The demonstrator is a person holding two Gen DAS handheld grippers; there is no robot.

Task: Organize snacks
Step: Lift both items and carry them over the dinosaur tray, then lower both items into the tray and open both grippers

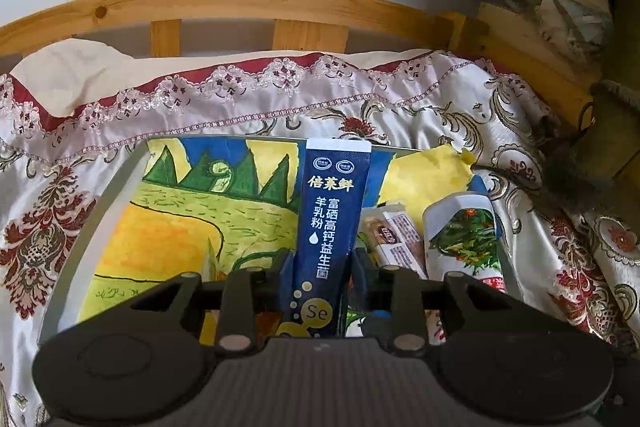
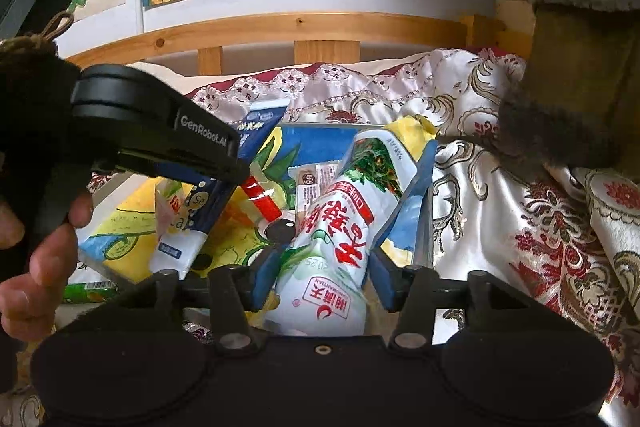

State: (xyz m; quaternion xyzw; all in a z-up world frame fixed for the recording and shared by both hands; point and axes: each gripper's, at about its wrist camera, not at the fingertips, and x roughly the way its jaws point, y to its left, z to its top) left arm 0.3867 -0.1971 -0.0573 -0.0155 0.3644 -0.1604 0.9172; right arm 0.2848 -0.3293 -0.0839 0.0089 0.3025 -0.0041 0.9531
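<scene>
My left gripper (image 1: 322, 263) is shut on a tall dark blue powder sachet (image 1: 330, 211) and holds it upright over a tray (image 1: 132, 163) lined with a painted landscape picture. In the right wrist view that sachet (image 2: 224, 187) hangs from the left gripper's black body. My right gripper (image 2: 320, 271) has its jaws on both sides of a white snack bag (image 2: 344, 223) with red letters and a green vegetable picture, which lies in the tray's right part. The same bag (image 1: 464, 231) shows in the left wrist view. A small brown-and-white packet (image 1: 396, 239) lies beside it.
The tray sits on a bed with a white and red floral satin cover (image 1: 240, 107). A wooden headboard (image 1: 240, 7) and a wall with paintings stand behind. A green packet (image 2: 86, 291) lies at the tray's near left. An olive fur-trimmed sleeve (image 2: 568, 99) hangs at right.
</scene>
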